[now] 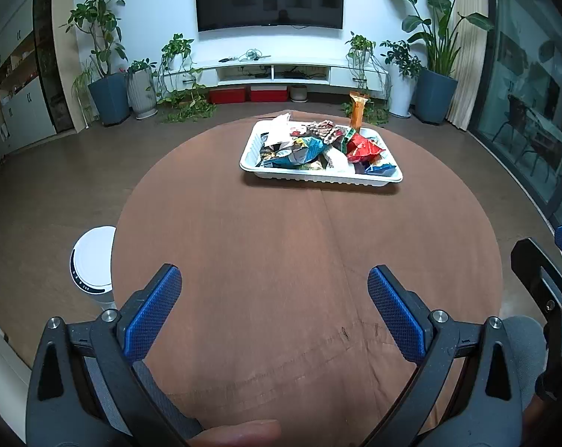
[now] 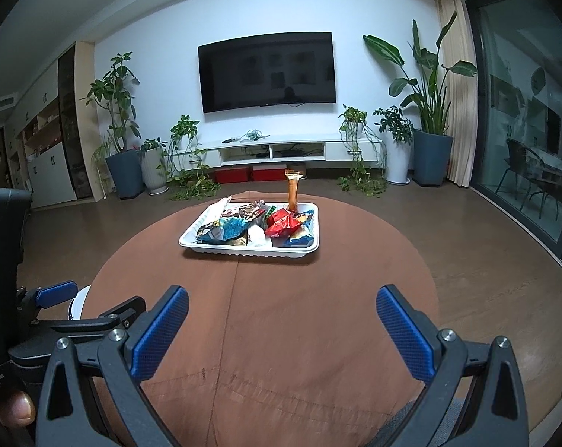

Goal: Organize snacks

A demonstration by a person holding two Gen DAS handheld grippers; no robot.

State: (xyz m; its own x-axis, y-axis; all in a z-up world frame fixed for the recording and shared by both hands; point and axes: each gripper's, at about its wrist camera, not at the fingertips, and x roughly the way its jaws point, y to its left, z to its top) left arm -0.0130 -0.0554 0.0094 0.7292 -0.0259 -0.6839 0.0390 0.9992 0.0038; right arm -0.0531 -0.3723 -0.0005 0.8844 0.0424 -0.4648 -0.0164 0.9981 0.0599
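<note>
Both tongs spread and empty, snacks already heaped in the tray

We hold the left gripper (image 1: 273, 298) and right gripper (image 2: 283, 318) wide apart, well short of the white tray (image 1: 320, 178); we judge the sorting nearly finished, unless the orange packet (image 1: 356, 110) standing upright at the tray's far side needs laying down, and the brown table (image 1: 281, 246) before the tray is bare.

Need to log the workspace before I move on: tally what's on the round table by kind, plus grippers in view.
White tray: 1
Upright orange packet: 1
Heaped snack packets: several, exact count unclear
Left gripper, right gripper, both open: 2
Total countable: 4
</note>
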